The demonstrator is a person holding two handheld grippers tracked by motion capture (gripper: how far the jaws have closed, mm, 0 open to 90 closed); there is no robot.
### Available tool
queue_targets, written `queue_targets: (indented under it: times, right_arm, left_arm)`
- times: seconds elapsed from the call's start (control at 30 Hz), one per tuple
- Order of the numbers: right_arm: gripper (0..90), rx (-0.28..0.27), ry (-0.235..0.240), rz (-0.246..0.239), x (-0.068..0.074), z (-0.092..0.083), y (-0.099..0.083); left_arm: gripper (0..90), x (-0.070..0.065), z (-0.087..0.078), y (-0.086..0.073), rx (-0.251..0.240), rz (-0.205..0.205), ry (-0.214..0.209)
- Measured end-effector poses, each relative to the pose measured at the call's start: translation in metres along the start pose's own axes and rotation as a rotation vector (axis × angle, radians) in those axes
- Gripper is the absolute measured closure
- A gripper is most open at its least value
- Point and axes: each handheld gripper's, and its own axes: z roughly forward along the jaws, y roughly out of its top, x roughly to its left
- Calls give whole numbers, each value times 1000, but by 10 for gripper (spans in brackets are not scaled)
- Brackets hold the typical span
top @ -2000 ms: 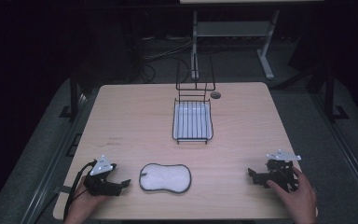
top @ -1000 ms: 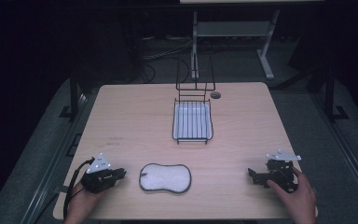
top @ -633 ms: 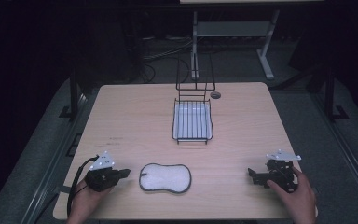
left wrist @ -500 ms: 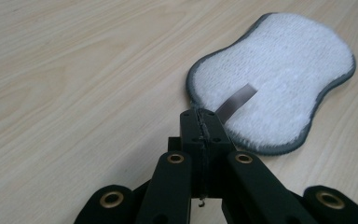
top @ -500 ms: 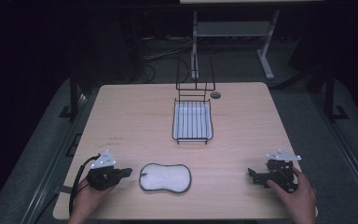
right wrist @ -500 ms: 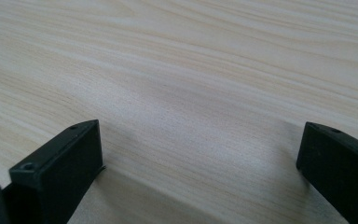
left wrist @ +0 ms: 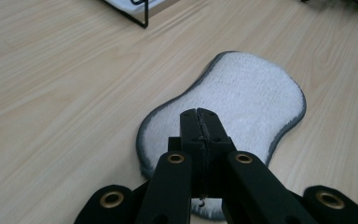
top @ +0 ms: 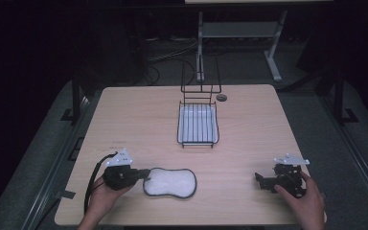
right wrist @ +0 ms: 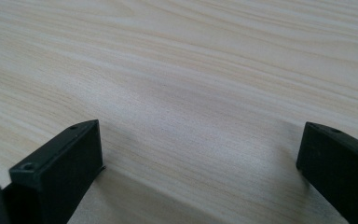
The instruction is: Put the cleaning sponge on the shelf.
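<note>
Nearest me, my left gripper (top: 141,173) sits at the near-left of the table (top: 139,120), its jaws pressed flat together with nothing between them. In the left gripper view the tips (left wrist: 199,122) hang over the near end of the pad (left wrist: 242,102), so that end is covered and I cannot tell whether the tips touch it. The pad (top: 169,182) is a white, fuzzy, peanut-shaped piece with a dark grey border, lying flat near the front edge of the table, left of centre. My left hand (top: 103,196) is cut off at the bottom of the high view, and a black cable loops from the gripper toward the table's front-left corner.

My right gripper (top: 261,179) rests at the near-right, well apart from the pad. Its jaws stand wide apart with bare wood between them (right wrist: 200,112). My right hand (top: 306,203) hides much of its body.

Farther back, at the middle of the table, a black wire rack (top: 198,125) holds a white tray; its raised back frame blends into the dark behind. A small round dark spot (top: 221,97) beside it is too small to identify.

The table is pale wood grain on grey flooring. The room beyond is very dark; I make out only a light metal stand (top: 239,29) and some cables.
</note>
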Motion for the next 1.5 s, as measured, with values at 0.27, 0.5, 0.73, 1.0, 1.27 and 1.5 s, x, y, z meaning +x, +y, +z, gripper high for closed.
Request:
queue_targets:
  times: [0.27,0.5,0.73,1.0,1.27,1.5]
  right_arm:
    - [0,0,0,0,0,0,0]
    - [0,0,0,0,0,0,0]
    - [0,0,0,-1,0,0,0]
    - [0,0,0,0,0,0,0]
    - [0,0,0,0,0,0,0]
    - [0,0,0,-1,0,0,0]
  left_arm:
    - [899,6,13,7,15,5,0]
    - [898,14,27,9,46,7,6]
    - [899,17,34,3,89,-1,6]
    - [898,15,31,0,90,-4,5]
    - [899,15,22,-7,92,-12,22]
    - [898,15,11,-16,90,-35,36]
